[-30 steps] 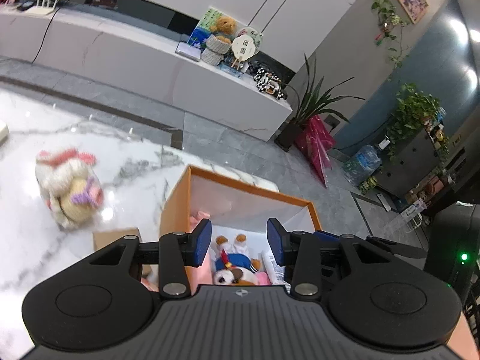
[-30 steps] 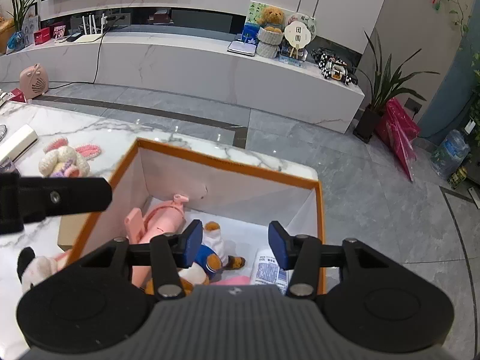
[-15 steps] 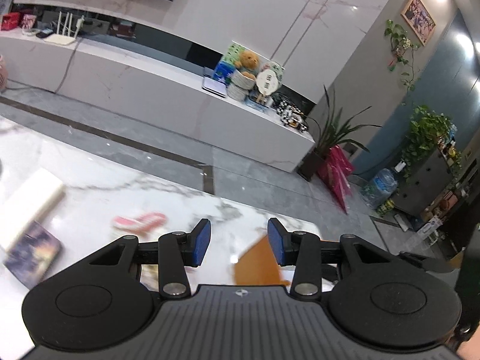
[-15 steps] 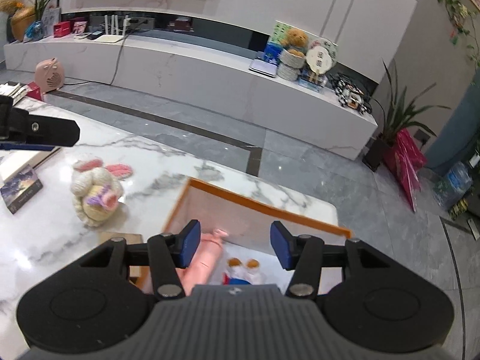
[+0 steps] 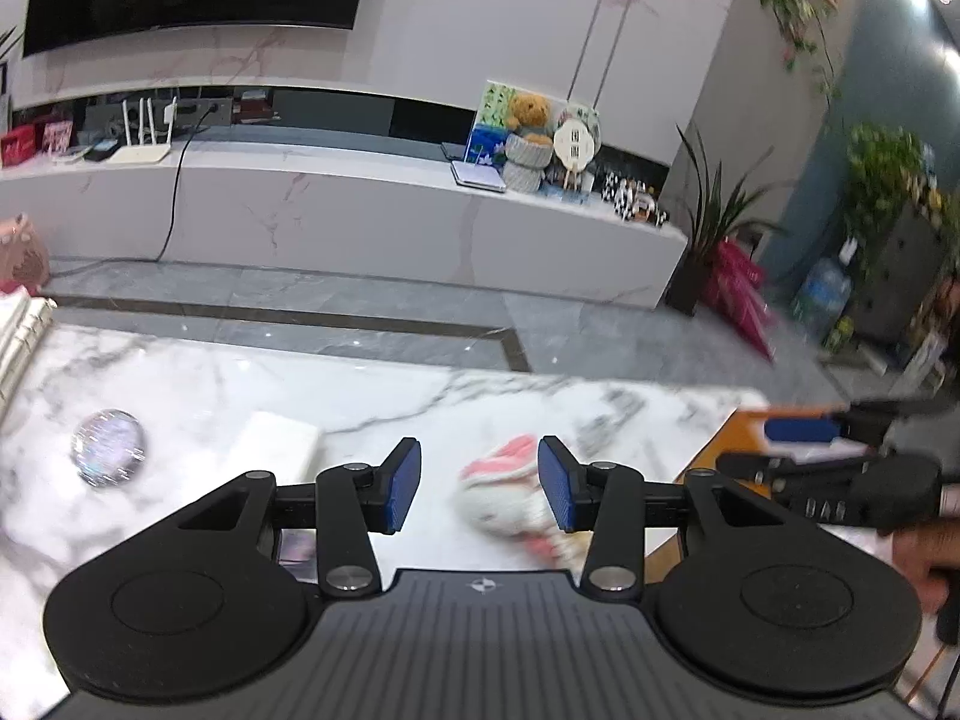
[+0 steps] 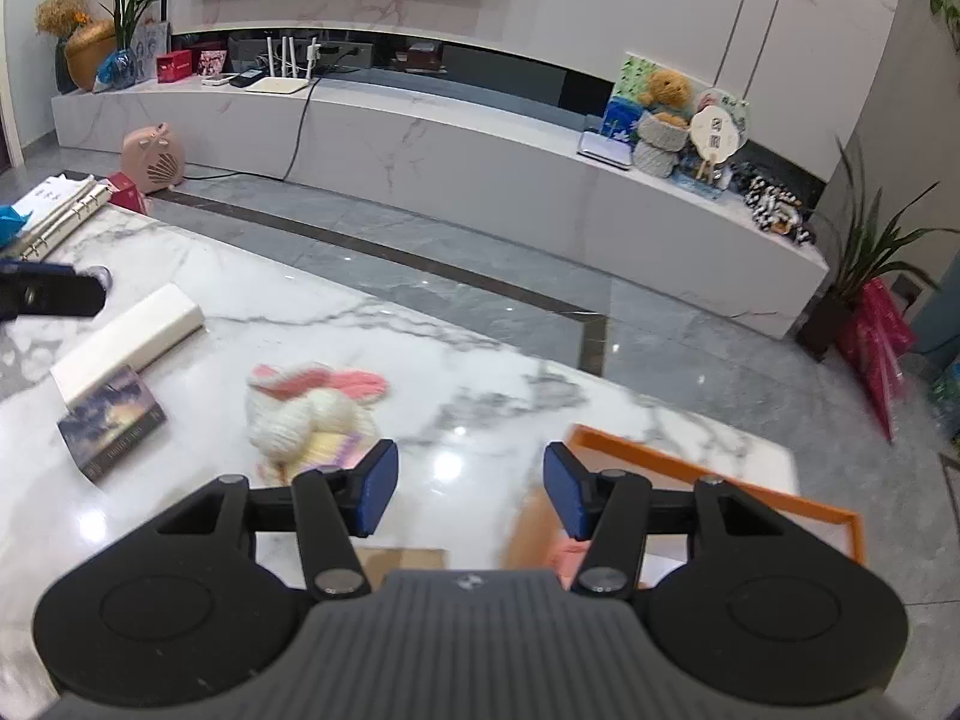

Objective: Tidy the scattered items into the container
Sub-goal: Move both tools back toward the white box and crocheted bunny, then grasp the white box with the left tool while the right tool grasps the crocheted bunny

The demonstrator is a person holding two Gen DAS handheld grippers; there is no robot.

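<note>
On the marble surface [image 6: 492,384] a knitted rabbit toy [image 6: 309,408] lies in the open between a dark paperback [image 6: 113,420], whose cover lettering is too blurred to read, a long white box [image 6: 129,342] and the orange container [image 6: 720,480] at the right, where only something pink [image 6: 567,555] shows inside. The left hand-held gripper [image 5: 479,495] hangs over the rabbit and the right hand-held gripper [image 6: 470,492] between rabbit and container. Each has jaws partly apart, just been opening, with nothing between them.
</note>
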